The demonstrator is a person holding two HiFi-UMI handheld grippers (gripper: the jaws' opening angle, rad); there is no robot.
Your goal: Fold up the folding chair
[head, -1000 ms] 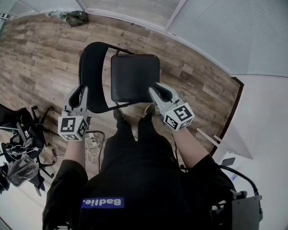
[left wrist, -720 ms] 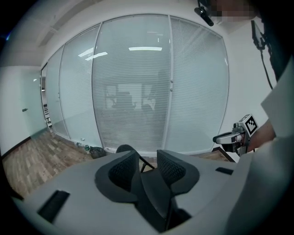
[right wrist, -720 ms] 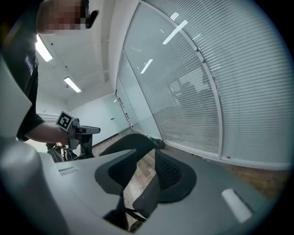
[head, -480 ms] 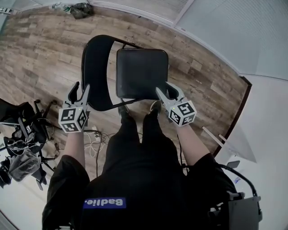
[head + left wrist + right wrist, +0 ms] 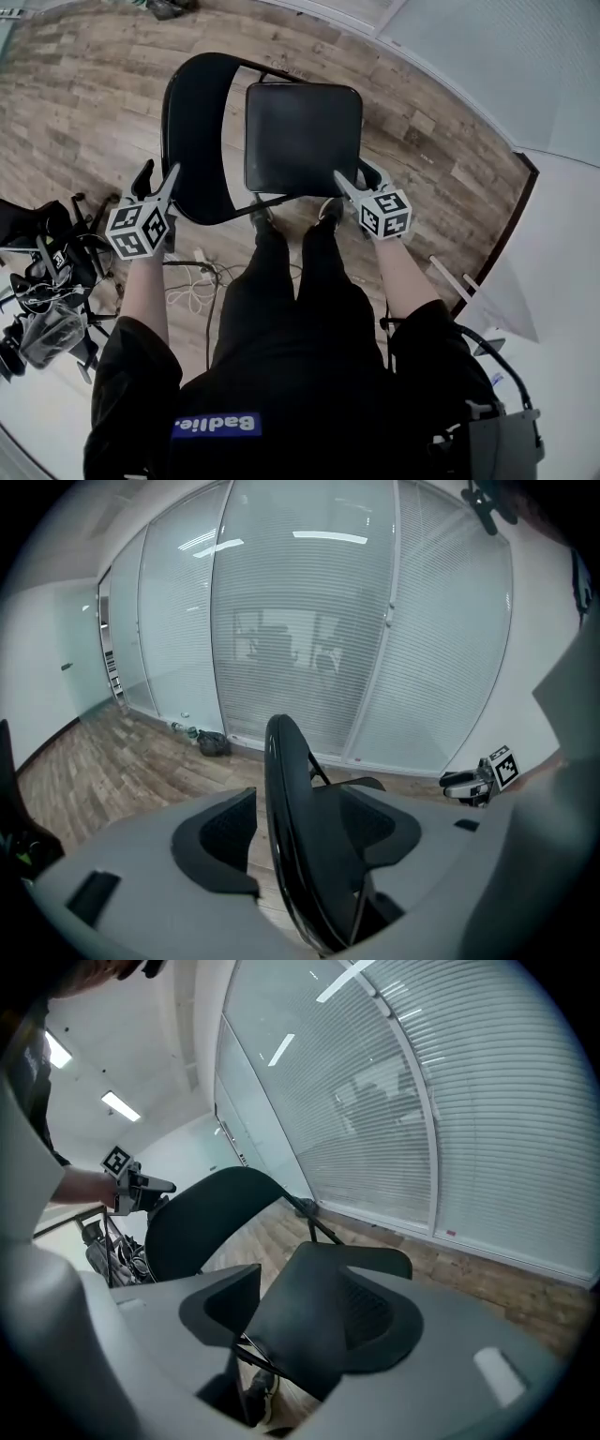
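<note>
Our folding chair (image 5: 281, 141) stands unfolded on the wooden floor (image 5: 84, 112), our shoes (image 5: 262, 217) beneath its near edge and cabled gear (image 5: 42, 281) at the floor's left edge. Both grippers' jaws have just been opening: the left gripper (image 5: 157, 176) is spread around the backrest (image 5: 190, 131), the right gripper (image 5: 354, 173) around the seat (image 5: 309, 122) corner

Bare wood floor (image 5: 84, 103) left of the folding chair (image 5: 302, 131) is open. Backrest (image 5: 192, 141) stands between the left gripper (image 5: 159, 171) jaws, which have just been opening, with slack on one side. Seat edge (image 5: 300, 192) is between the right gripper (image 5: 356, 174) jaws, also just opening. Person's legs (image 5: 286, 272) block the near side. Cables (image 5: 192, 281) and stand clutter (image 5: 47, 300) crowd the lower left. Glass partition (image 5: 487, 47) is close behind on the right.
</note>
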